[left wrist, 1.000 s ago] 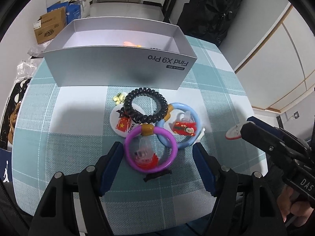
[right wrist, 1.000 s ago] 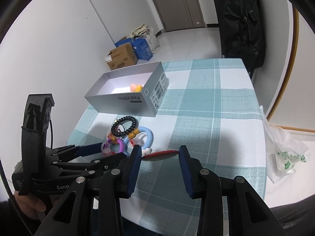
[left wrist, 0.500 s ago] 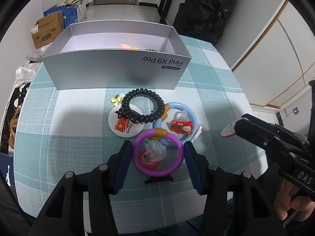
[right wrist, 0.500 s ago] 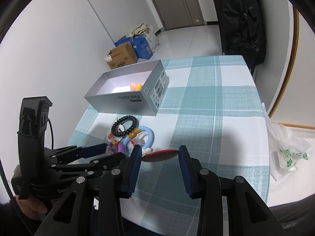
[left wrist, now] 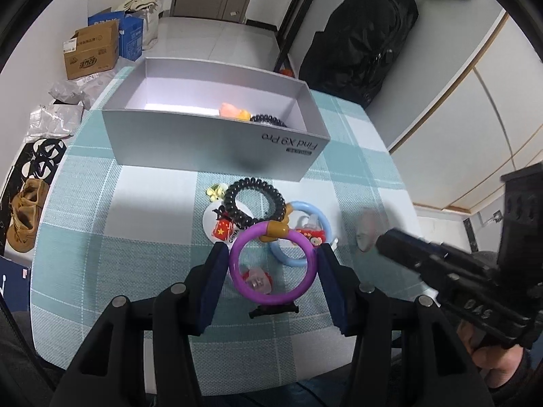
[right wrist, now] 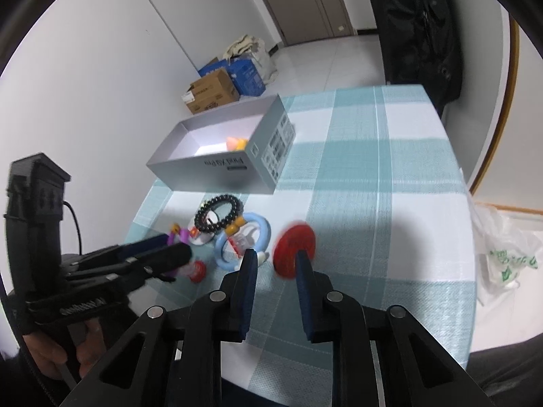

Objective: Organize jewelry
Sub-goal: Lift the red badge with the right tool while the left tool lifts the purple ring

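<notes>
**Left gripper clamped on purple ring; right gripper closing at red disc**

The left gripper point(left wrist: 271, 271) straddles the purple ring point(left wrist: 273, 264), which lies flat on the tabletop point(left wrist: 152, 210). Both blue pads meet the ring's outer edge, left and right, so it is clamped across its width. The ring's amber bead point(left wrist: 276, 228) points to the far side, toward the grey box point(left wrist: 210, 146).

The box stands open directly beyond the ring, its long side running left to right. Judged from the task, the coming move turns on that line: the ring goes up and straight away over the near wall. The left hand is plainly the nearer one for this piece.

Between ring and box lie the black coil band point(left wrist: 254, 200), a round badge point(left wrist: 224, 224) and the blue ring point(left wrist: 307, 234), all touching or overlapping. The purple ring's far edge sits against the blue one, so a snag on lifting is possible.

The right gripper point(right wrist: 275, 264) has its jaws closing. The red disc point(right wrist: 294, 249) stands tilted at the right fingertip, blurred; whether the pads press it cannot be told.

The left wrist view alone shows black beads and an orange piece already in the box, plus a pale blur where the disc is. The right wrist view alone gives the disc's red face.
</notes>
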The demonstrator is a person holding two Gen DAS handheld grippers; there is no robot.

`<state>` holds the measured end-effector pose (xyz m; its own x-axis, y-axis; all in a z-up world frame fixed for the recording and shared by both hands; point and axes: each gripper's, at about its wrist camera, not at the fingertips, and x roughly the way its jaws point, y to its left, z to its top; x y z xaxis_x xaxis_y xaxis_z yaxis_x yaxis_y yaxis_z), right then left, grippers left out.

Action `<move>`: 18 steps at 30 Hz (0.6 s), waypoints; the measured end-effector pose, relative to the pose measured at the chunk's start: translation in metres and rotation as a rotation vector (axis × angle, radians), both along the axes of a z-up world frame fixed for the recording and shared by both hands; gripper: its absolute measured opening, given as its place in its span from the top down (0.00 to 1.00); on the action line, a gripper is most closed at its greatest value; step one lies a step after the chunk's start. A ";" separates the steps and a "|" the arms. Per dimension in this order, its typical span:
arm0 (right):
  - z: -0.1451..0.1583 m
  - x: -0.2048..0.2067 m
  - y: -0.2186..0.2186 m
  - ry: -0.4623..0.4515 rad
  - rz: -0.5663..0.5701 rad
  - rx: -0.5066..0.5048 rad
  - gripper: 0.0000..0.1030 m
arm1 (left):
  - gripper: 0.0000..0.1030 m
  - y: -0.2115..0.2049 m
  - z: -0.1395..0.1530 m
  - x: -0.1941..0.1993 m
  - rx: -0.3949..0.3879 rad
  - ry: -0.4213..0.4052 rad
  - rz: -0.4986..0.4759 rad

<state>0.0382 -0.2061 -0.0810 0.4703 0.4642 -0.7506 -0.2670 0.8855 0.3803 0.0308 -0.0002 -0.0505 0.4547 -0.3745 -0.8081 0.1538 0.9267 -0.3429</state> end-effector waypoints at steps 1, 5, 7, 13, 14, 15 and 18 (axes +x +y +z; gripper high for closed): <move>-0.001 0.000 0.000 0.005 0.002 0.001 0.80 | 0.54 0.000 0.001 0.001 -0.011 -0.006 0.005; 0.000 0.000 -0.003 0.002 -0.012 0.010 0.77 | 0.54 0.009 0.010 -0.001 -0.045 -0.039 0.035; -0.003 0.002 -0.003 0.010 -0.018 -0.011 0.76 | 0.54 0.013 0.014 -0.001 -0.066 -0.055 0.050; -0.016 0.016 0.017 0.023 0.054 -0.128 0.75 | 0.54 0.022 0.015 0.004 -0.109 -0.056 0.079; -0.017 0.018 0.020 0.019 0.063 -0.142 0.73 | 0.54 0.023 0.014 0.005 -0.113 -0.055 0.080; -0.018 0.021 0.022 0.017 0.070 -0.152 0.70 | 0.54 0.024 0.014 0.006 -0.118 -0.054 0.079; -0.021 0.027 0.027 0.005 0.081 -0.180 0.64 | 0.54 0.026 0.015 0.006 -0.119 -0.057 0.076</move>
